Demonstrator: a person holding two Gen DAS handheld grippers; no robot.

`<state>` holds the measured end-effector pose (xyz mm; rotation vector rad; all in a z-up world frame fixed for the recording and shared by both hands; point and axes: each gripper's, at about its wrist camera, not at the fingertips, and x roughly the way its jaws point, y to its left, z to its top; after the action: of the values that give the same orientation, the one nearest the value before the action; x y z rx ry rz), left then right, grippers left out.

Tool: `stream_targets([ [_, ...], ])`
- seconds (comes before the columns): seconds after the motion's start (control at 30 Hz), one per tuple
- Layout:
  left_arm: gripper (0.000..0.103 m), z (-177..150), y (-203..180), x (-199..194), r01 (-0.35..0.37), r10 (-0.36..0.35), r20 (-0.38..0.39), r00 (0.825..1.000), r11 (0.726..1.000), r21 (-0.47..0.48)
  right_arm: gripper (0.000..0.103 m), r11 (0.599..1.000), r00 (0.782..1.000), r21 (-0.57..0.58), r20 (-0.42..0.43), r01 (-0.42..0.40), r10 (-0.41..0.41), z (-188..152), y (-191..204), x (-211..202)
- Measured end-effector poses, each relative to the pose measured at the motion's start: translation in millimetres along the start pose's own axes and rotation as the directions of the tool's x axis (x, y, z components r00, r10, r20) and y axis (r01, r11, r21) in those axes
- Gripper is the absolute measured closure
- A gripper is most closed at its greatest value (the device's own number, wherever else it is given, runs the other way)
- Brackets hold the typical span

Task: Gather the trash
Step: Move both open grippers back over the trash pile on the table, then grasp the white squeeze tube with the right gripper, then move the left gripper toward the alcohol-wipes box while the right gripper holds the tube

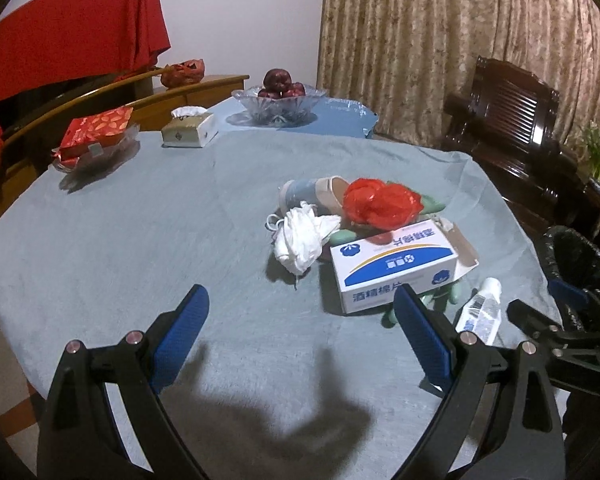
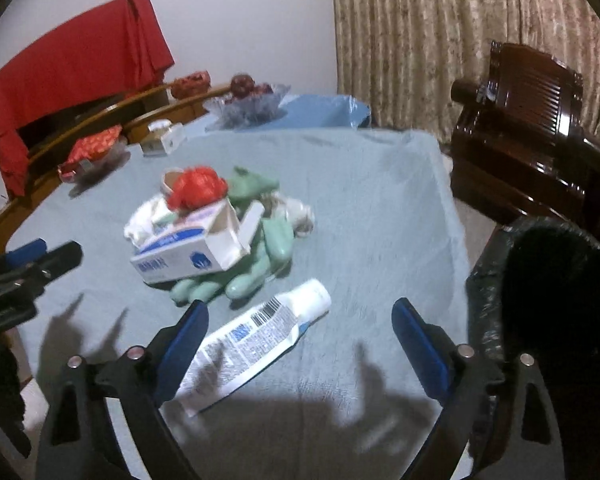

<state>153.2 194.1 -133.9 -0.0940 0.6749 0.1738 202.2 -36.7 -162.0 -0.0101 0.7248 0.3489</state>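
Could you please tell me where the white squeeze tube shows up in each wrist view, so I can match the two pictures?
Left wrist view: the white squeeze tube lies low on the right, just beyond the near jaw, right of the blue-and-white box.
Right wrist view: low centre, slanting across the tablecloth, its flat end by the left jaw.
Shared landmark: the crumpled red plastic bag atop the trash pile.

Two close, down-tilted wrist views, both over the trash pile (image 1: pixel 356 236).
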Motion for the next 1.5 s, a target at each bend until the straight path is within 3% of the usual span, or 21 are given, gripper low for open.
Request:
stream_targets([
  [0.23,0.012,-2.3,-2.0,19.2,0.006,-0.006,-0.024,1.000,1.000,0.003,0.025,1.000,0.998,0.025,-0.069,0.001,0.001,-7.3,-6.1,21.4],
  [0.33,0.019,-2.5,-2.6,25.8,0.015,-0.015,-0.033,0.999,1.000,0.003,0.026,1.000,0.997,0.027,-0.083,-0.002,0.004,-7.1,-7.2,26.9],
  [0.43,0.021,-2.3,-5.0,32.7,0.031,-0.030,-0.047,0.998,0.999,0.009,0.034,0.999,0.993,0.027,-0.112,-0.017,0.020,-6.1,-6.8,35.9],
  [0.6,0.024,-0.7,-11.1,44.1,0.065,-0.064,-0.064,0.996,0.998,0.019,0.035,0.998,0.988,0.026,-0.143,-0.057,0.060,-4.7,-0.3,44.9],
  [0.77,0.032,0.8,-14.5,55.5,0.092,-0.090,-0.085,0.992,0.996,0.011,0.064,0.992,0.981,0.017,-0.142,-0.128,0.129,-2.5,5.1,46.5],
  [0.93,0.037,0.0,-16.6,60.8,0.111,-0.110,-0.098,0.989,0.994,0.007,0.078,0.981,0.974,0.067,-0.126,-0.180,0.187,4.1,-3.7,45.0],
  [1.23,0.048,-5.2,-35.9,62.5,0.199,-0.196,-0.130,0.972,0.980,0.006,0.080,0.993,0.988,0.000,-0.100,-0.116,0.115,19.0,-8.1,37.1],
  [1.5,0.045,-2.4,-32.3,59.4,0.157,-0.155,-0.111,0.982,0.988,0.007,0.077,0.993,0.984,0.036,-0.131,-0.113,0.117,13.0,-15.1,47.1],
])
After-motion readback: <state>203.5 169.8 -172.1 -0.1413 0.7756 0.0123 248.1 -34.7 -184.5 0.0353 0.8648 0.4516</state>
